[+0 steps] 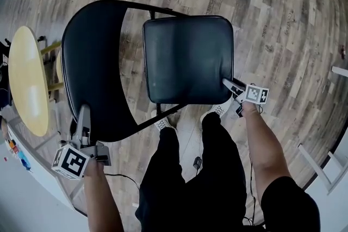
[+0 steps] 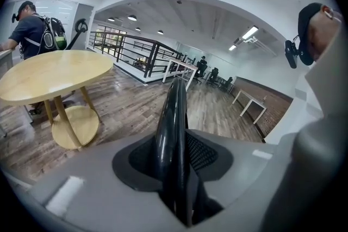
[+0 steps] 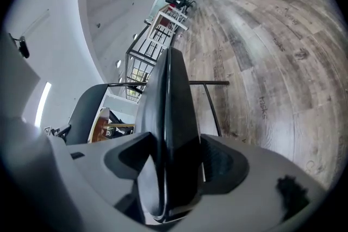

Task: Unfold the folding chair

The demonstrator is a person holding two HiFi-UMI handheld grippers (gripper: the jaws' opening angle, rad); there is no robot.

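A black folding chair stands on the wood floor in front of me. Its curved backrest [image 1: 92, 62] is at the left and its padded seat [image 1: 187, 57] is at the middle, tilted and swung away from the backrest. My left gripper [image 1: 82, 117] is shut on the backrest's near edge, which runs between the jaws as a thin black rim [image 2: 173, 133] in the left gripper view. My right gripper [image 1: 231, 86] is shut on the seat's near right corner, and the seat edge [image 3: 171, 127] fills the gap of the right gripper [image 3: 174, 174].
A round yellow table [image 1: 27, 81] stands left of the chair, with a person wearing a backpack [image 2: 32, 30] behind it. My own legs and shoes [image 1: 185, 171] are close under the seat. A white frame [image 1: 321, 165] lies at the right, and a black railing [image 2: 130, 54] is farther off.
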